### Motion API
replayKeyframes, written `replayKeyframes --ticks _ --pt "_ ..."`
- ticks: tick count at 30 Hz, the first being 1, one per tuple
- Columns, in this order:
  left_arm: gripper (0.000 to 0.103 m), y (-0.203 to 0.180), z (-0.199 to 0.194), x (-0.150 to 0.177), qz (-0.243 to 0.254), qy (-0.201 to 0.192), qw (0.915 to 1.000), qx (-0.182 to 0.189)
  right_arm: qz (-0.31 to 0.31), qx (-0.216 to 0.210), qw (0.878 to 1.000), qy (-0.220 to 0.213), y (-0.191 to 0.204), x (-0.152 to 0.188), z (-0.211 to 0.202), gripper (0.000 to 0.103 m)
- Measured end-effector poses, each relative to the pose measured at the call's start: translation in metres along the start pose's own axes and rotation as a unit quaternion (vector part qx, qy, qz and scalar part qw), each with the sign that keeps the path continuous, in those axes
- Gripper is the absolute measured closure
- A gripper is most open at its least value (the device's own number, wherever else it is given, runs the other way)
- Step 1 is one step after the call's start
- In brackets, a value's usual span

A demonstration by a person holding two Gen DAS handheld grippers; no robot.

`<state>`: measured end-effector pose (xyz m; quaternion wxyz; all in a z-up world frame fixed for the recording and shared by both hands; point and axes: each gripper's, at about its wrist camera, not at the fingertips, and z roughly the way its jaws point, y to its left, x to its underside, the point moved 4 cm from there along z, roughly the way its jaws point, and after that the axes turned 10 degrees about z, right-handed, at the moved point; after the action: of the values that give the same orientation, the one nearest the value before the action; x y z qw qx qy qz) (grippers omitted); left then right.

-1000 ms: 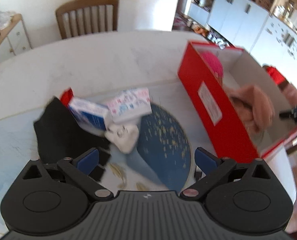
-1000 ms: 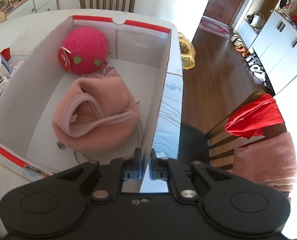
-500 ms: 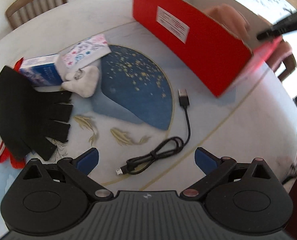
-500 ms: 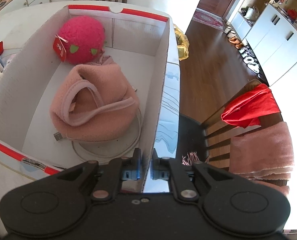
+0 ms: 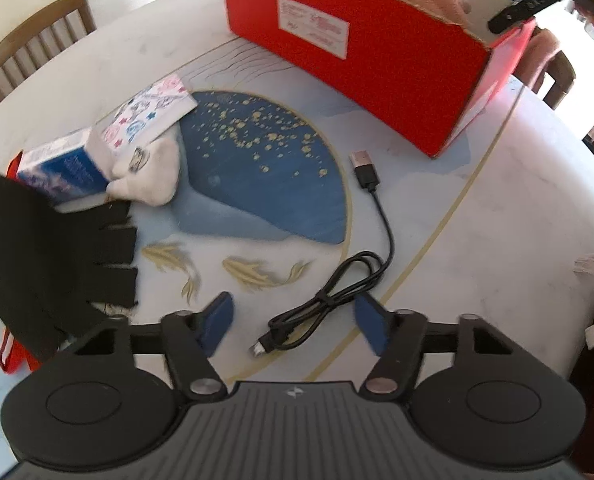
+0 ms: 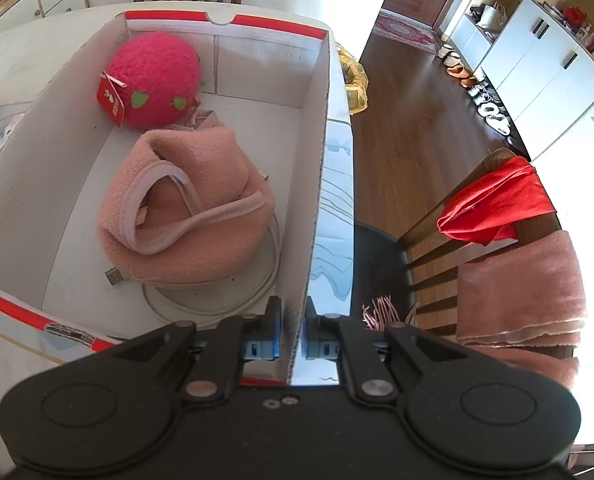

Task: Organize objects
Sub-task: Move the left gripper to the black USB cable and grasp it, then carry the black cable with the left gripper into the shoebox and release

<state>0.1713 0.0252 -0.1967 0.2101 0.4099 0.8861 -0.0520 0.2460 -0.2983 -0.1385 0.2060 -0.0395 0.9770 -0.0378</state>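
Tabletop [image 5: 477, 240]: black cable [image 5: 349, 280], loosely coiled.

A black USB cable [image 5: 339, 292] lies loosely coiled on the table between the left gripper's [image 5: 295, 322] blue pads, which do not touch it, its small plug nearest the tool and its larger plug stretched out ahead. Farther ahead and to the right stands a red cardboard box [image 5: 377, 80], open-topped. In the right wrist view its white inside holds a pink plush ball [image 6: 155, 80], a pink fleece garment [image 6: 185, 208] and a white cable [image 6: 217, 296], while the right gripper [image 6: 291, 334] pinches the box's near wall.
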Motion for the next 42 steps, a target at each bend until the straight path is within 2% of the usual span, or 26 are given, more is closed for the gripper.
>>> replayKeyframes --ticks 2,4,9,11,13,14,17,24,29,42 --pt "0.060 -0.004 -0.001 -0.004 0.007 -0.002 1.0000 0.001 -0.002 -0.001 1.000 0.000 0.000 0.000 0.000 0.094" --pt "0.069 -0.006 -0.001 -0.007 0.005 -0.002 1.0000 -0.001 -0.003 -0.003 1.000 0.000 -0.001 0.000 0.001 0.094" --pt "0.074 -0.004 0.003 -0.015 -0.023 0.003 0.9996 -0.016 -0.008 -0.012 1.000 -0.002 -0.001 -0.001 0.001 0.094" --pt "0.084 -0.003 0.004 -0.018 -0.038 0.004 0.9991 -0.021 -0.009 -0.018 1.000 -0.003 -0.002 -0.001 0.002 0.094" --pt "0.087 -0.001 0.005 -0.020 -0.064 0.003 0.9977 -0.024 -0.007 -0.026 1.000 -0.004 -0.003 0.000 0.002 0.094" --pt "0.093 0.000 0.005 -0.021 -0.079 0.002 0.9966 -0.023 -0.007 -0.030 1.000 -0.005 -0.004 0.000 0.001 0.094" --pt "0.094 0.002 0.001 -0.024 -0.114 -0.006 0.9933 -0.022 -0.009 -0.043 0.999 -0.006 -0.006 0.000 0.001 0.094" --pt "0.094 0.001 -0.012 -0.036 -0.161 -0.018 0.9860 -0.040 -0.011 -0.062 0.998 -0.007 -0.009 0.000 0.002 0.095" --pt "0.098 0.000 -0.032 -0.052 -0.178 -0.041 0.9817 -0.054 -0.011 -0.067 0.998 -0.005 -0.011 -0.001 0.003 0.096" --pt "0.099 0.010 -0.071 -0.089 -0.196 -0.088 0.9743 -0.069 -0.006 -0.079 0.997 -0.009 -0.014 0.000 0.002 0.096"
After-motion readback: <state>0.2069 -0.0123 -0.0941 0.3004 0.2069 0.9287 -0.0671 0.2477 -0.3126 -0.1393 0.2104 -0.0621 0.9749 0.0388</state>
